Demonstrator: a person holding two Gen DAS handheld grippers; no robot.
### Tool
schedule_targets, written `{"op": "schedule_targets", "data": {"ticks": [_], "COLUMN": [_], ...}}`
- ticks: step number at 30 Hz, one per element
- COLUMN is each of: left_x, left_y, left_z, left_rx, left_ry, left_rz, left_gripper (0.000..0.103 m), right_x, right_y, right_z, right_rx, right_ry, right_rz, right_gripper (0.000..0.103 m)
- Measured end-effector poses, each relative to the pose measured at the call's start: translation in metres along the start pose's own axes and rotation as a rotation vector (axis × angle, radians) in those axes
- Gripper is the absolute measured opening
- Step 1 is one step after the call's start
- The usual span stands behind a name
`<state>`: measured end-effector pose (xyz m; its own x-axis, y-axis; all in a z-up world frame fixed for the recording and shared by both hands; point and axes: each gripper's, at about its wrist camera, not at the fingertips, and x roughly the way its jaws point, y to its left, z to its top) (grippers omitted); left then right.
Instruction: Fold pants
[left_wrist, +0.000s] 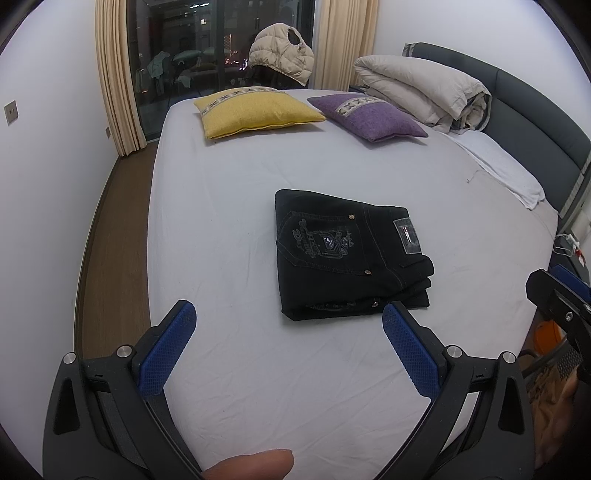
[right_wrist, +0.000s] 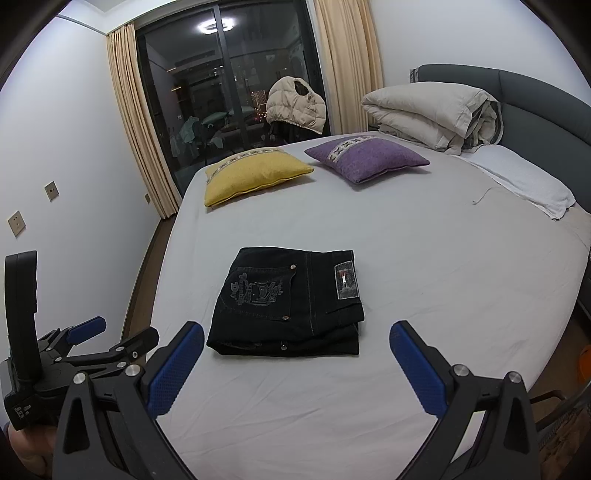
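Both grippers, left (left_wrist: 288, 332) and right (right_wrist: 295, 350), jaws spread, empty

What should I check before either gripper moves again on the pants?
1. Pants folded into a compact stack: ok.
2. Left gripper open, holding nothing: ok.
3. Right gripper open, holding nothing: ok.
4. Both grippers clear of the pants: ok.
5. Pants apart from the yellow pillow and purple pillow: ok.
6. Layers underneath even: cannot tell.
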<state>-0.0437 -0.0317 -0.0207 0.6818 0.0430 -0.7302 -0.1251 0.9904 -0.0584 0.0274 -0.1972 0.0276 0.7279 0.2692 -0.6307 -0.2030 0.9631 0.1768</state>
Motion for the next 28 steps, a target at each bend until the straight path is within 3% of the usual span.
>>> {"op": "schedule_targets", "data": {"ticks": [28], "left_x": [0.0055], "left_y": [0.0014], "left_z": [-0.0066], "left_rx": [0.001], "left_ry": [0.021], "left_rz": [-0.003], "left_gripper": [0.103], "right_x": [0.0009], "right_y": [0.0047], "right_z": [-0.0066], "right_rx": [0.003], "right_ry": [0.008], "right_rz": [0.007], "right_gripper": [0.103]}}
